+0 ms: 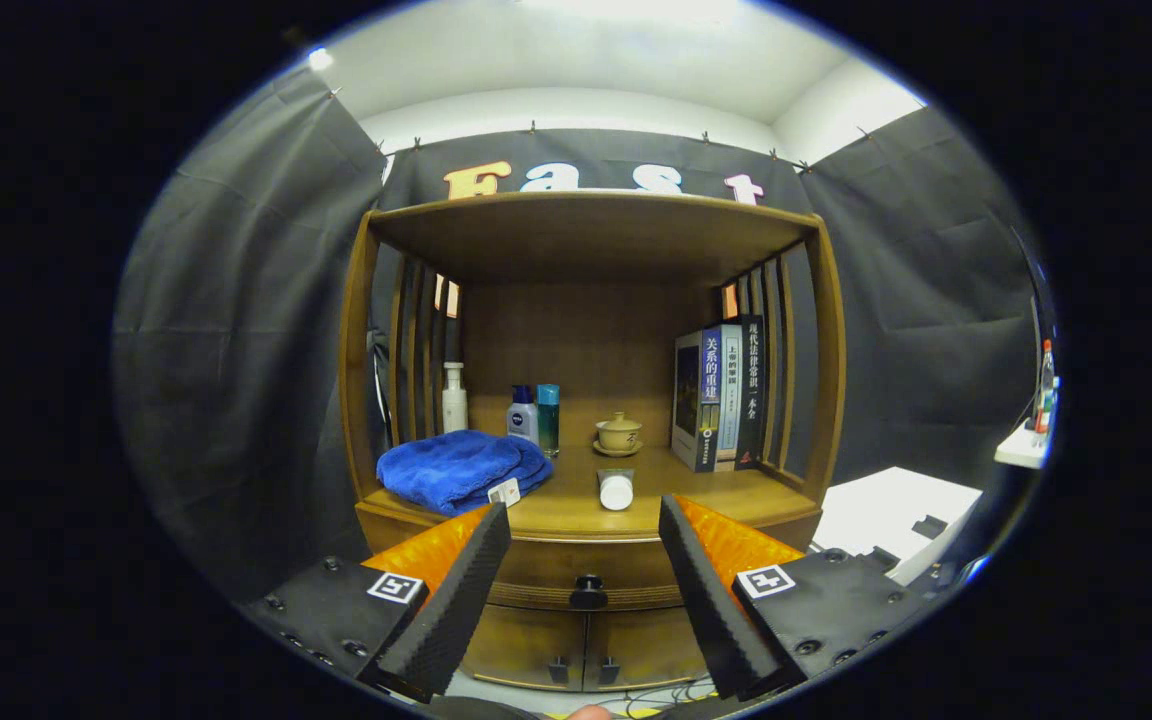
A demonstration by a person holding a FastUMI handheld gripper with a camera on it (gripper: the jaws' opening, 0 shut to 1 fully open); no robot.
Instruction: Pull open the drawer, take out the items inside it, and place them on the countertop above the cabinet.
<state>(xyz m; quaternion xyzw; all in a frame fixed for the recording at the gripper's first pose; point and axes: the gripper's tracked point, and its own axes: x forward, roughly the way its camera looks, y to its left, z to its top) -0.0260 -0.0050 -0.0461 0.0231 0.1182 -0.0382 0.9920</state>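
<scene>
A wooden cabinet stands ahead of me, its drawer [586,570] closed under the countertop [576,510]. The drawer's dark round knob [588,592] sits between my fingers, some way beyond them. My gripper [584,520] is open with nothing between its fingers. On the countertop a small white bottle [616,490] lies on its side near the front edge. A folded blue towel [461,470] rests on the counter's left part. What the drawer holds is hidden.
At the back of the counter stand a white pump bottle [454,397], two small bottles [534,418], a lidded tea cup [619,434] and upright books [721,395]. Two lower doors [581,650] sit under the drawer. A white surface [896,510] lies right of the cabinet.
</scene>
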